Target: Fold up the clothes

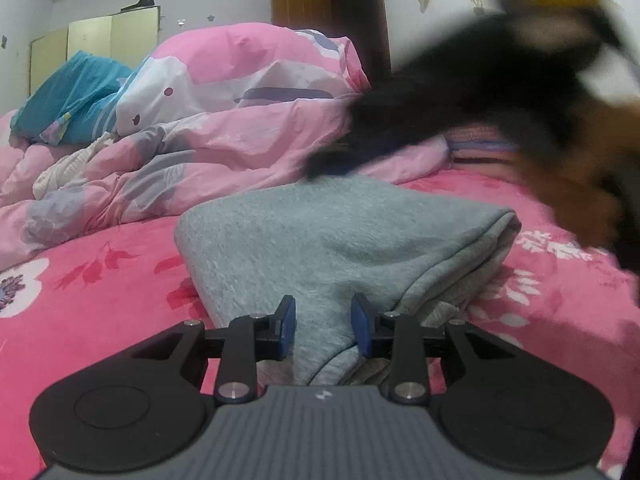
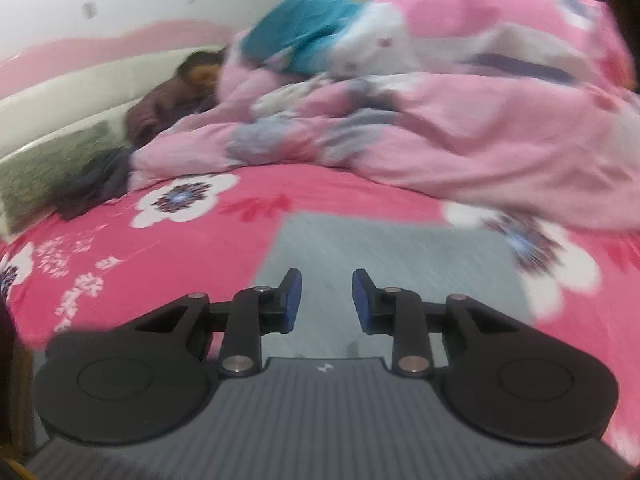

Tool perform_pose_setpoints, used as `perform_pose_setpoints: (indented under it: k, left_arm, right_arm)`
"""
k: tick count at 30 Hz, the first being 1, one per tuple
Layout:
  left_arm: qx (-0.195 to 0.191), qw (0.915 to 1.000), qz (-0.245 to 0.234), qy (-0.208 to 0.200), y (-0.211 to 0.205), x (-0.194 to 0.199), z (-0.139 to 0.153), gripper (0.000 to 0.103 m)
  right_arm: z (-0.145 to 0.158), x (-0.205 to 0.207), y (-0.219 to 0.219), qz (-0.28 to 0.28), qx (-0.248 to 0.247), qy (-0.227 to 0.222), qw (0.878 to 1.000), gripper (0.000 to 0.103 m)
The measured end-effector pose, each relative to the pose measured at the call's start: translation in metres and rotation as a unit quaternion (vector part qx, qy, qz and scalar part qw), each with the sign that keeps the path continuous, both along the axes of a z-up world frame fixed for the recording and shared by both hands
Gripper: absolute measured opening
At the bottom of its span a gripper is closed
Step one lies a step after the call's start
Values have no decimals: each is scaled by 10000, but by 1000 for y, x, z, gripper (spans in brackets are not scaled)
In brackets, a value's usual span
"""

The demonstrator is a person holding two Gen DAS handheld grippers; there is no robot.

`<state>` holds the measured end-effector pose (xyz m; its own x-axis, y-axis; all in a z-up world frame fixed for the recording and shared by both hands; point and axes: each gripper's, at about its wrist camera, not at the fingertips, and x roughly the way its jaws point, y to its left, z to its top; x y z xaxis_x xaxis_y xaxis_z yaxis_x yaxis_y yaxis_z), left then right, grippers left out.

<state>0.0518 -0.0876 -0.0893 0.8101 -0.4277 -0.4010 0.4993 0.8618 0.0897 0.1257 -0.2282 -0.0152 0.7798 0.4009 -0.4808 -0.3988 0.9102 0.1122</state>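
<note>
Grey garment [image 1: 332,236] lies folded on the pink flowered bedsheet [image 1: 100,280], folded edge rounded at the right, a loose lower layer showing beneath it near the camera; same grey cloth [image 2: 384,256] seen flat and blurred in the right wrist view. Left gripper [image 1: 323,330]: jaws part open, blue pads either side of a ridge of the grey fabric, pads not pressing on it. Right gripper [image 2: 326,302]: jaws part open over the grey cloth, nothing between them; view smeared. Blurred dark shape [image 1: 460,104] crosses upper right of the left view, over the far end of the garment. Behind: heaped pink quilt [image 1: 240,120]; teal cloth [image 1: 76,96] at its left; brown door [image 1: 320,12] beyond.
</note>
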Motion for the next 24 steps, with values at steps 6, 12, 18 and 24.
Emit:
perform_pose_setpoints:
  k: [6,12,18,24]
  left_arm:
    - [-3,9999,96,-48,0,0,-3,30]
    - [-179,9997,118,79,4,3,-5,30]
    - [-48,9999,150,2,-1,0,-5,29]
    - [22,9999,142,-43,-5,-4,-6,29]
  right_arm:
    - [-31,108,52,392,-418,944,9939,28]
    - [-41,124,59,466,-503,1203,9904,29]
    - [-38,142,63,134,-580,1137,9917,29]
    - [-27,150,27,-282,-22,1186,9925,31]
